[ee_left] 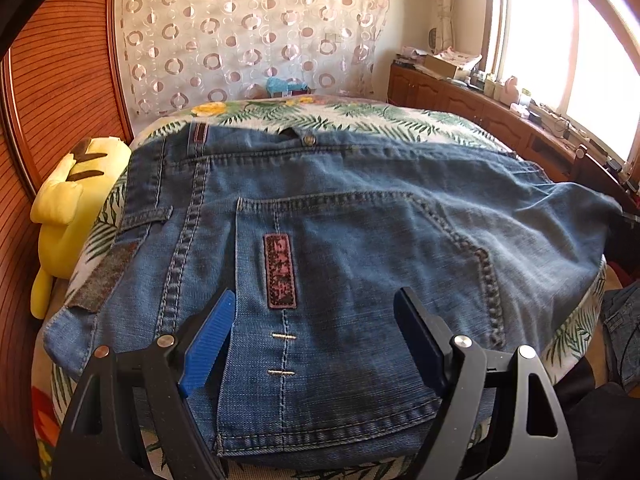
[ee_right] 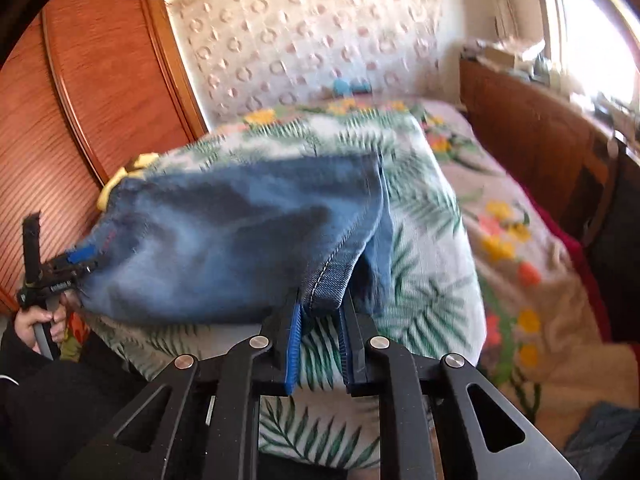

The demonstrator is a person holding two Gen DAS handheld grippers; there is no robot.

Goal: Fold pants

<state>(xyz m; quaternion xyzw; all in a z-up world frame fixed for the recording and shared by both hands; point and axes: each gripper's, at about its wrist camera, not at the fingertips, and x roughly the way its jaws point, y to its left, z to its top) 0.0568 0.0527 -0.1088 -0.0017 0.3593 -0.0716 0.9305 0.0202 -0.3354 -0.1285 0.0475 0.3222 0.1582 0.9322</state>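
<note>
Jeans half-lifted off the bed

Right gripper (ee_right: 320, 300) pinching jeans (ee_left: 340, 240) hem, w/ cloth hanging ahead of it over the bed (ee_right: 440, 280). Left gripper (ee_left: 316, 332) spread wide, back pocket (ee_left: 340, 300) btwn its fingers, not pinched.

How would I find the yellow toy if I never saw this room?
Look at the bed with the leafy, flowery cover. At its left edge, squeezed against the wooden wardrobe, sits the plush toy beside the jeans. It's the only bright yellow thing, with dark stripes.
</note>
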